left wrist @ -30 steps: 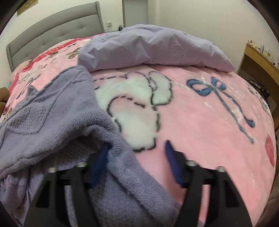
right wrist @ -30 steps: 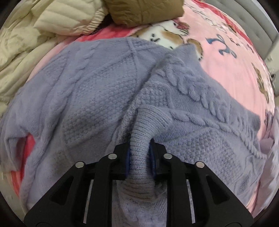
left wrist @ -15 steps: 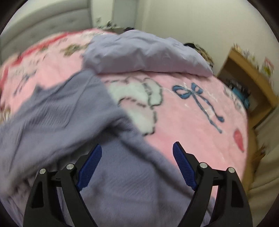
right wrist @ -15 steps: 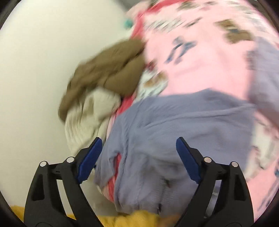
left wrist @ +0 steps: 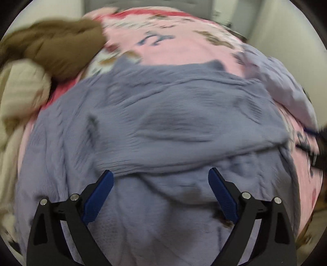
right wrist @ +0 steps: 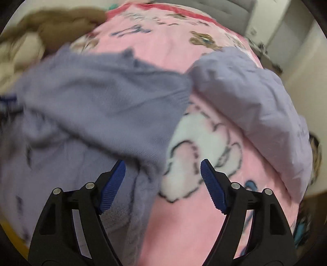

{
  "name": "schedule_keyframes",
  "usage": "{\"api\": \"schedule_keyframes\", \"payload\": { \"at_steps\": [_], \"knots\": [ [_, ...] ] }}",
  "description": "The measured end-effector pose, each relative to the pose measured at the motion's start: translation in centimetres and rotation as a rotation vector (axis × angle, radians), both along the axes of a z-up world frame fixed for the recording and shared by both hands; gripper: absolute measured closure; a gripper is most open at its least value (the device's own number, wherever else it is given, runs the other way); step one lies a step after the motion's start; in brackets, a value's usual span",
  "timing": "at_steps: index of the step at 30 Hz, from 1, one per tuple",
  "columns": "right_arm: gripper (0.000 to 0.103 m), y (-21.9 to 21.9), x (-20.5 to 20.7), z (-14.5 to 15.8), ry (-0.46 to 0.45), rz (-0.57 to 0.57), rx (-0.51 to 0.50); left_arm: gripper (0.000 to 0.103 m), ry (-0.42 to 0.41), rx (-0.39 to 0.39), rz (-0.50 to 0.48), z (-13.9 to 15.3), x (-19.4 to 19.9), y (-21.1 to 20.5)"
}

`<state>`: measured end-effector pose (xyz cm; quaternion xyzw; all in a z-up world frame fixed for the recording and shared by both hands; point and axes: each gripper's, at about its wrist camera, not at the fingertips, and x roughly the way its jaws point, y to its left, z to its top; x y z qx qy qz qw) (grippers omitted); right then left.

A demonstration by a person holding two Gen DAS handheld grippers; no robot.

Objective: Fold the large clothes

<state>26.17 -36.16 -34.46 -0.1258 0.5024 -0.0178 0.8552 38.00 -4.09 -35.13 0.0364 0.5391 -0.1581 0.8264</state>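
While both views are smeared by motion blur, the left gripper (left wrist: 160, 174) plainly has its blue-padded fingers spread wide with nothing between them, hovering over the lavender knit sweater (left wrist: 163, 122). That sweater lies directly under and ahead of the fingertips, a folded-over layer of it running crosswise just beyond them. Left of this gripper and farther off sits a cream padded garment (left wrist: 18, 98), with a brown garment (left wrist: 55, 49) beyond it. Ahead, past the sweater's far edge, the pink cartoon-print blanket (left wrist: 173, 41) shows, and a pale lilac quilt (left wrist: 286, 88) lies off to the right. The right gripper (right wrist: 162, 169) is likewise spread apart and holds nothing; the sweater (right wrist: 92, 98) lies beneath its left finger and stretches away to the left, one edge running down between the fingers. Under its right finger is the blanket (right wrist: 184, 225), with a white cartoon figure (right wrist: 200, 147) just ahead. Farther ahead and to the right rests the lilac quilt (right wrist: 255, 98), and a grey headboard (right wrist: 224, 12) stands at the far end.
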Motion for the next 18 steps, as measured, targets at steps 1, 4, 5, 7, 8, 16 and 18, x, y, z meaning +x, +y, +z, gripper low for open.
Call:
{"api": "schedule_keyframes", "payload": {
  "at_steps": [1,4,5,7,8,16,18],
  "knots": [
    [0.031,0.2,0.1,-0.6,-0.003,0.001,-0.020,0.011,0.020,-0.018,0.024,-0.6,0.2,0.6],
    [0.035,1.4,1.0,-2.5,-0.006,0.043,-0.096,0.011,0.136,-0.128,0.098,-3.1,1.1,2.0],
    [0.038,1.8,1.1,-2.9,-0.006,0.058,-0.123,0.011,0.156,-0.154,0.120,-3.7,1.1,2.4],
    [0.059,1.5,2.2,-3.7,-0.001,0.074,-0.174,0.011,0.171,-0.229,0.192,-4.7,1.5,3.7],
    [0.066,1.3,2.5,-3.9,-0.001,0.074,-0.188,0.010,0.164,-0.265,0.219,-4.7,1.6,4.2],
    [0.085,-2.0,3.2,-2.3,-0.042,-0.106,-0.084,0.020,0.039,-0.354,0.297,-2.3,3.3,4.8],
    [0.085,-2.2,3.3,-3.7,0.016,-0.112,-0.082,0.020,0.018,-0.318,0.254,-2.0,3.2,3.8]
  ]
}}
